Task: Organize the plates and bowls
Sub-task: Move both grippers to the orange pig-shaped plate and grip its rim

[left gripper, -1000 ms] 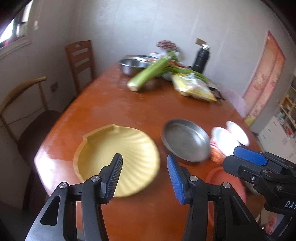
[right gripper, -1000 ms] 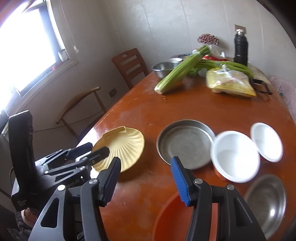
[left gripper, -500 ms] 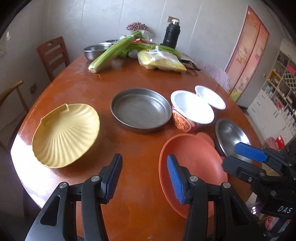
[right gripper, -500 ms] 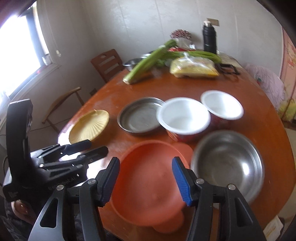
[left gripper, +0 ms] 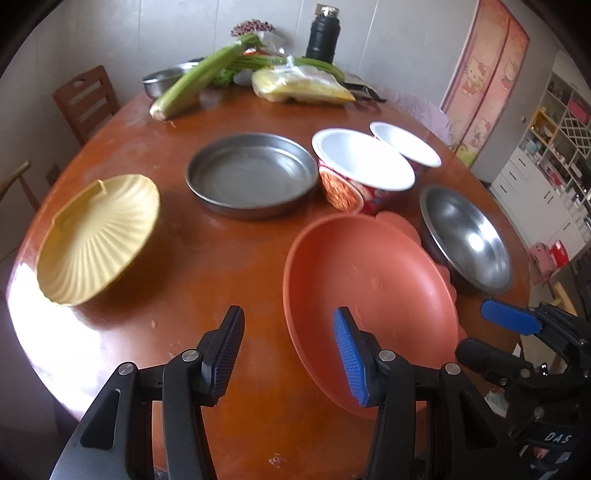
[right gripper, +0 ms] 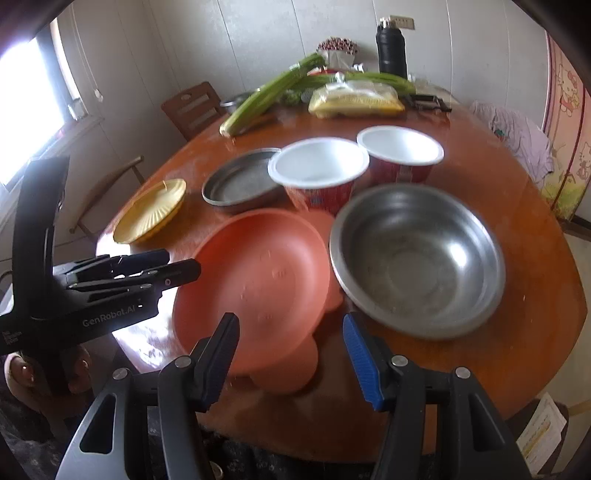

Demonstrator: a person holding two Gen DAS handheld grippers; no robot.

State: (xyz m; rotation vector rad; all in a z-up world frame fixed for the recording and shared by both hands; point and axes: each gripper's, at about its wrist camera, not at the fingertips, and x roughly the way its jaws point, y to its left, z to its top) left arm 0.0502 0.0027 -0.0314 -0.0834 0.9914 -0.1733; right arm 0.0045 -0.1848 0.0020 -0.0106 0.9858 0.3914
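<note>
An orange plastic plate (left gripper: 369, 288) (right gripper: 255, 284) lies at the near edge of the round wooden table (left gripper: 207, 258). A steel bowl (left gripper: 465, 236) (right gripper: 417, 258) sits right of it. Behind stand two white-lined red bowls (left gripper: 364, 162) (right gripper: 317, 166), the smaller (left gripper: 406, 144) (right gripper: 400, 146) farther back. A flat steel pan (left gripper: 251, 173) (right gripper: 240, 182) and a yellow shell-shaped plate (left gripper: 96, 236) (right gripper: 151, 210) lie to the left. My left gripper (left gripper: 288, 347) is open and empty over the near edge, beside the orange plate. My right gripper (right gripper: 290, 350) is open and empty above that plate's near rim.
At the table's far end lie celery stalks (left gripper: 203, 81), a yellow bag (left gripper: 303, 88), a black flask (left gripper: 323, 33) and another steel bowl (left gripper: 162, 81). Wooden chairs (left gripper: 86, 99) stand at the left. White shelving (left gripper: 554, 155) is at the right.
Both views have swung right from the yellow plate toward the orange plate and steel bowl, and come closer to them. Both grippers stayed open and empty.
</note>
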